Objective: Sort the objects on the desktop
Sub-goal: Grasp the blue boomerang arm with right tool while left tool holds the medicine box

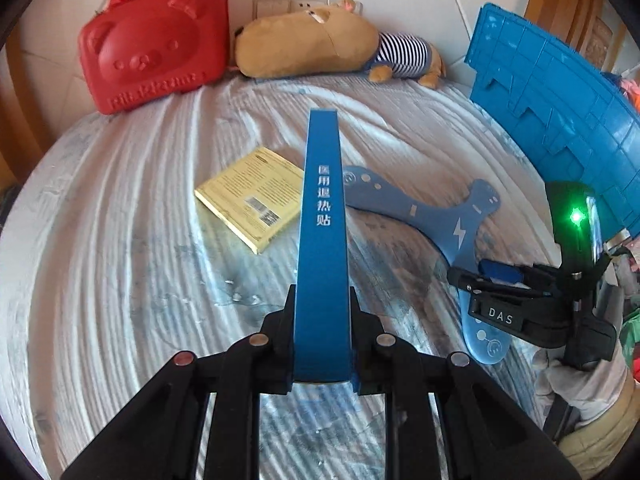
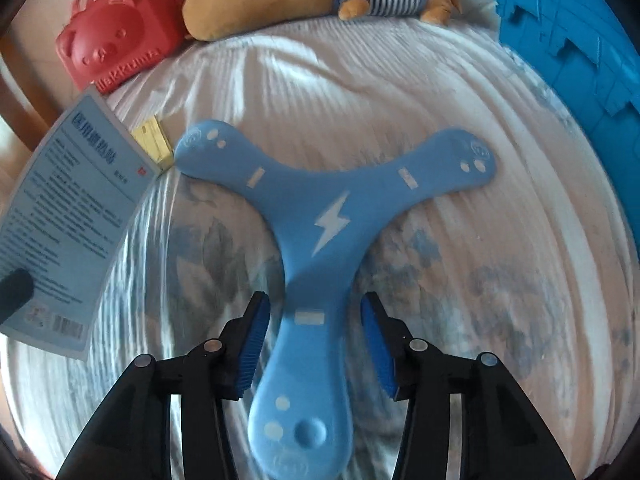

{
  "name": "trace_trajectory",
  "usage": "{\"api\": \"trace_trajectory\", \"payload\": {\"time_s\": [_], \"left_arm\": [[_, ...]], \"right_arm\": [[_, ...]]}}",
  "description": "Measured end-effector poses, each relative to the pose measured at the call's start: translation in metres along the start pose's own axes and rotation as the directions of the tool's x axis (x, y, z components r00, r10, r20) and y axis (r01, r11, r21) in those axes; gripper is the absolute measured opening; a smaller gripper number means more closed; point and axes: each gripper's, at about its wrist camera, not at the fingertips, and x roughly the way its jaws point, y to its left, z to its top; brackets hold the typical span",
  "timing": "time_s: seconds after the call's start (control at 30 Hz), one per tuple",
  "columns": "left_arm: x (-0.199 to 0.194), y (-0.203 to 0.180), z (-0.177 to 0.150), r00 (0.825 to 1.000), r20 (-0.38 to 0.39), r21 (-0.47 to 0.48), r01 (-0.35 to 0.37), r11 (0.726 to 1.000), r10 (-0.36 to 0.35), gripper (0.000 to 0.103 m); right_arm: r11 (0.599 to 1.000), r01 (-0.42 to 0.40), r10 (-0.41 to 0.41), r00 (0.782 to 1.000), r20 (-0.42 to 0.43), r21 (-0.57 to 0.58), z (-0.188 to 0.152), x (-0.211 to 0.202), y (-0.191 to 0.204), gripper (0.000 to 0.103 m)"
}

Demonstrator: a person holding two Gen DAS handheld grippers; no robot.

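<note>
My left gripper (image 1: pixel 322 300) is shut on a long blue box (image 1: pixel 322 200) with white Chinese lettering, held edge-up above the bed. In the right wrist view the same box (image 2: pixel 68 216) shows its pale printed face at the far left. A blue three-armed boomerang (image 2: pixel 328 224) with a white lightning bolt lies flat on the sheet. My right gripper (image 2: pixel 315 300) is open, and its blue pads (image 2: pixel 256 340) stand on either side of the boomerang's near arm, slightly apart from it. From the left wrist view, the right gripper (image 1: pixel 480 276) hovers over that arm of the boomerang (image 1: pixel 436 216).
A yellow book (image 1: pixel 252 196) lies left of the boomerang, partly hidden behind the box. At the back stand a red bear-shaped case (image 1: pixel 152 48) and a brown plush toy (image 1: pixel 312 44) in a striped shirt. A blue plastic crate (image 1: pixel 552 112) rises on the right. A rippled white sheet (image 1: pixel 120 240) covers the bed.
</note>
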Motion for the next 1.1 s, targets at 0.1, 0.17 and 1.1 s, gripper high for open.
{"api": "trace_trajectory", "payload": {"time_s": [0.1,0.17,1.1], "left_arm": [[0.011,-0.002,0.001,1.0,-0.017,0.002,0.004,1.0,-0.004,0.019],[0.011,-0.005,0.002,1.0,-0.02,0.004,0.005,1.0,-0.005,0.019],[-0.039,-0.064,0.001,0.997,0.062,-0.073,-0.031,0.997,0.035,0.019]], "right_arm": [[0.995,0.067,-0.065,0.998,0.021,-0.078,0.002,0.004,0.011,0.039],[0.994,0.066,-0.064,0.997,0.032,-0.091,0.003,0.005,0.013,0.037],[0.994,-0.075,0.079,0.996,0.048,-0.084,-0.003,-0.064,-0.047,0.034]]}}
